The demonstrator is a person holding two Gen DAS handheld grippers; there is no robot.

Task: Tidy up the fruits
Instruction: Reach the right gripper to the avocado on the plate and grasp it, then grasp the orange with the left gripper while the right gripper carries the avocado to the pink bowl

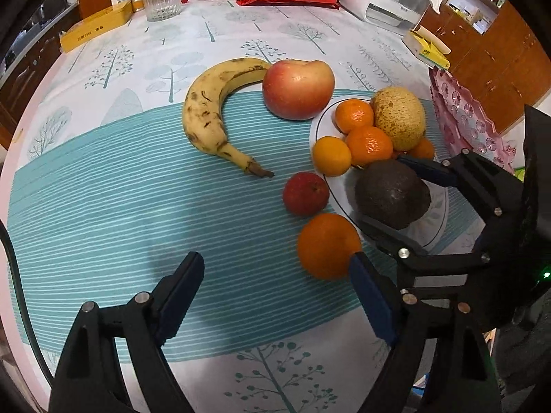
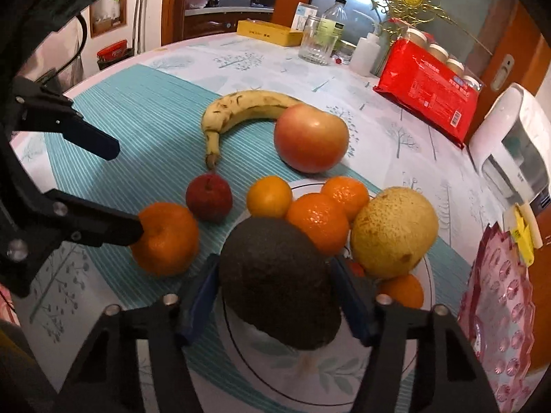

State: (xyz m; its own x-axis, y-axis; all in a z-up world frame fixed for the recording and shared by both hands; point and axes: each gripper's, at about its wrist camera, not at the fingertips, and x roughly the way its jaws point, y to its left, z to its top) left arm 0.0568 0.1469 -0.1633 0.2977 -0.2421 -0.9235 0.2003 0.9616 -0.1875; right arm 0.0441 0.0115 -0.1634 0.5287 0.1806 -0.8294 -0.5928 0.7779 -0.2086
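Your right gripper [image 2: 275,296] pinches the avocado [image 2: 279,282] over the plate [image 2: 310,389], already holding oranges and a melon; banana [image 1: 213,117], both apples and one orange [image 1: 327,246] wait beside the plate; left gripper [image 1: 275,296] spread

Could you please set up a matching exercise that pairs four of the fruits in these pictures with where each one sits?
Things:
1. avocado
2. banana
3. yellow melon
4. large orange

Places:
A. on the teal mat, beside the left gripper's fingertip
B. on the plate, behind the tangerines
C. between the right gripper's pads, over the plate
D. on the mat, curved beside the big apple

Pairs: 1-C, 2-D, 3-B, 4-A
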